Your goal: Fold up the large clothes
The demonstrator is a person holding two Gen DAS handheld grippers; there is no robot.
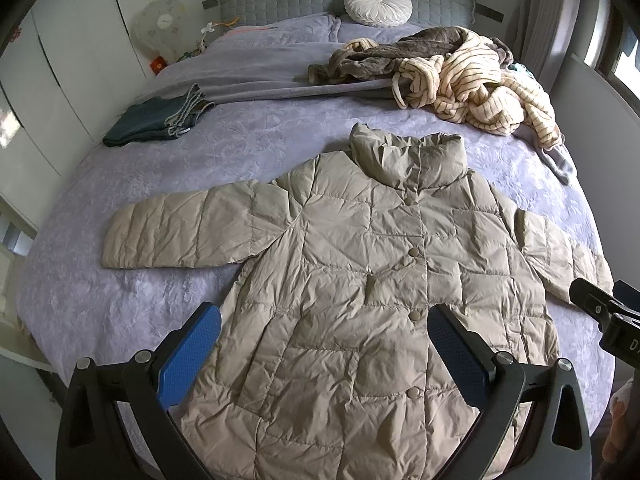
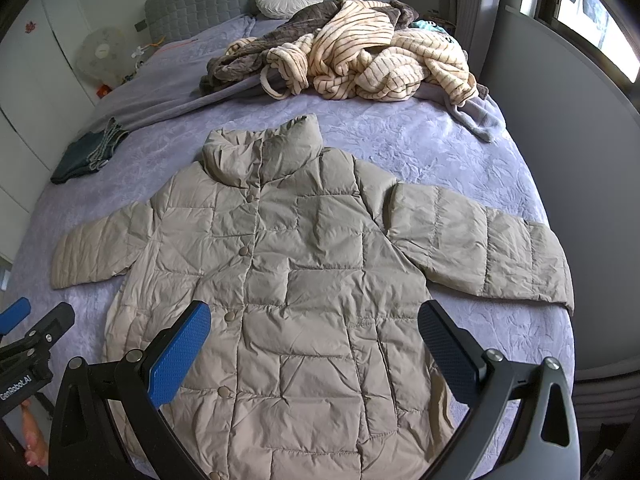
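Observation:
A beige quilted puffer jacket (image 1: pixel 360 264) (image 2: pixel 304 264) lies flat and buttoned on the lavender bedspread (image 1: pixel 120 300), collar toward the headboard and both sleeves spread outward. My left gripper (image 1: pixel 324 344) hovers open above the jacket's lower front, its blue pads (image 1: pixel 188 356) wide apart and holding nothing. Over the lower right part of the jacket my right gripper (image 2: pixel 314 340) is also open and empty. The left gripper shows at the left edge of the right wrist view as black parts (image 2: pixel 36 340). The jacket's hem is hidden behind the gripper frames.
A heap of striped cream and brown fleece clothes (image 1: pixel 460 76) (image 2: pixel 360 60) lies near the headboard. Folded dark jeans (image 1: pixel 160 118) rest at the bed's left edge. A round white cushion (image 1: pixel 378 3) leans on the grey headboard. White wardrobes stand left; a window is right.

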